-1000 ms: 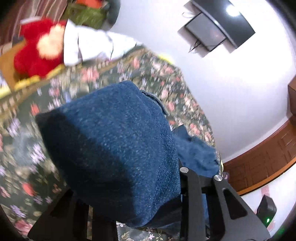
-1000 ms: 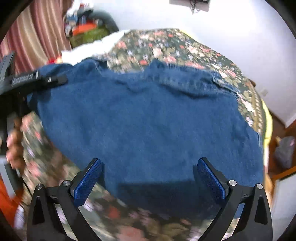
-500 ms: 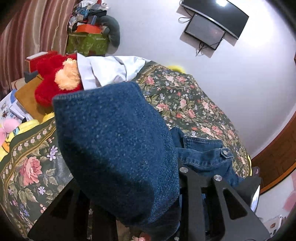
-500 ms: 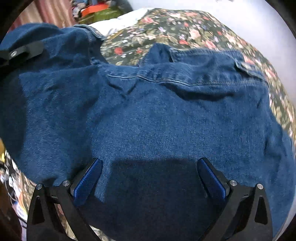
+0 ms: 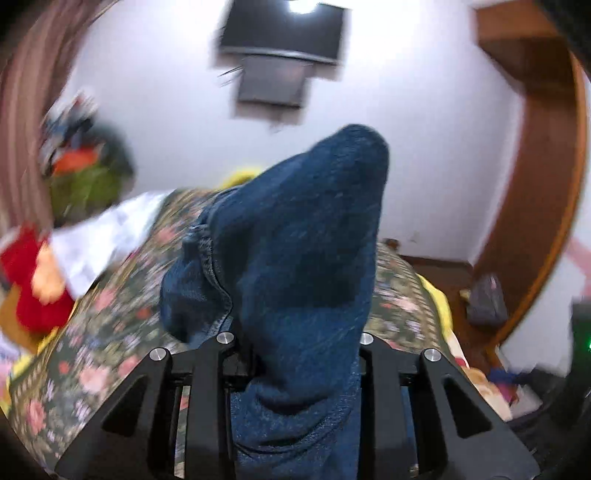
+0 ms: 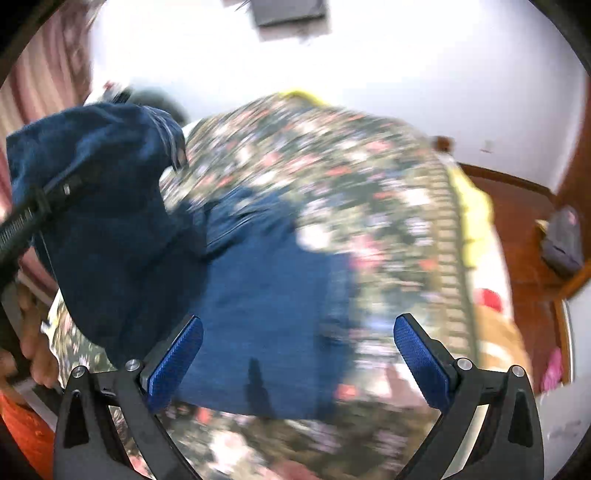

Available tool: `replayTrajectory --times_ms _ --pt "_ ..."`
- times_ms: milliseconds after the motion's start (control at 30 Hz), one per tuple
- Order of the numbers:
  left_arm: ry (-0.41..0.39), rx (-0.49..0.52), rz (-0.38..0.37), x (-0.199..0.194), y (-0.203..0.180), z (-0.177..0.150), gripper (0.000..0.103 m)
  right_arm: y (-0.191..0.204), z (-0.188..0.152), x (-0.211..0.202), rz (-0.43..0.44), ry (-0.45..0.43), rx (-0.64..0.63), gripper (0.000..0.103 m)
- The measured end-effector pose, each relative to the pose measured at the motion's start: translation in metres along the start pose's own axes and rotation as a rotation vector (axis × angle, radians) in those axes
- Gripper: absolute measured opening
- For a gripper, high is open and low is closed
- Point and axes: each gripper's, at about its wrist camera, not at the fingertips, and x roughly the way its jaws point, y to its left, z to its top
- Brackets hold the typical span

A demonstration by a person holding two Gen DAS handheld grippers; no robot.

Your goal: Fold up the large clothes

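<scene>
1. Denim jacket (image 5: 295,266) rises off the floral bed (image 6: 369,177), one end bunched high at left, clamped between the left gripper (image 5: 295,354) fingers.
2. Half a second ago it lay spread flatter; now its near part still rests on the bed.
3. Right gripper (image 6: 295,354) fingers stand apart, empty, above the cloth; the fold looks underway.

The denim garment (image 6: 266,332) lies on the bed (image 6: 369,192), one end lifted at its left. A plush toy (image 5: 33,284) sits left of the bed, screens (image 5: 280,33) on the wall behind.
</scene>
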Motion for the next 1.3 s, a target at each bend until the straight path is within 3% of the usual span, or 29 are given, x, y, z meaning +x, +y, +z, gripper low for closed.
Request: replayTrajectory --times_ms 133,300,467,700,733,767,833,900,1067,1167,1300 --pt "0.102 0.193 -0.097 0.022 -0.072 -0.030 0.027 -0.049 -0.008 -0.044 -0.061 -0.074 0.069 0.103" --pt "0.368 0.336 -0.183 0.054 -0.102 -0.095 0.027 -0.090 -0.025 -0.073 -0.088 -0.088 0.132 0.103" --pt "0.405 0.484 -0.172 0.042 -0.103 -0.107 0.027 -0.102 -0.045 -0.076 -0.096 -0.052 0.140 0.103" --pt "0.423 0.476 -0.150 0.021 -0.091 -0.102 0.034 -0.083 -0.048 -0.074 -0.024 -0.043 0.125 0.103" --pt "0.425 0.466 -0.170 0.015 -0.088 -0.102 0.044 -0.078 -0.046 -0.074 -0.016 -0.047 0.117 0.103" --pt "0.435 0.439 -0.216 0.008 -0.082 -0.100 0.060 -0.072 -0.042 -0.074 -0.009 -0.052 0.107 0.103" --pt "0.436 0.396 -0.298 -0.004 -0.075 -0.096 0.073 -0.062 -0.036 -0.074 0.005 -0.059 0.093 0.103" --pt "0.417 0.391 -0.320 -0.020 -0.068 -0.093 0.073 -0.049 -0.028 -0.072 0.031 -0.067 0.080 0.103" --pt "0.351 0.332 -0.256 -0.042 -0.032 -0.074 0.076 -0.017 -0.015 -0.057 0.102 -0.054 0.053 0.103" --pt "0.331 0.263 -0.167 -0.037 0.002 -0.061 0.080 0.004 -0.012 -0.037 0.134 -0.022 0.032 0.103" --pt "0.398 0.135 -0.103 -0.006 0.042 -0.063 0.080 0.019 -0.019 -0.002 0.136 0.052 0.019 0.103"
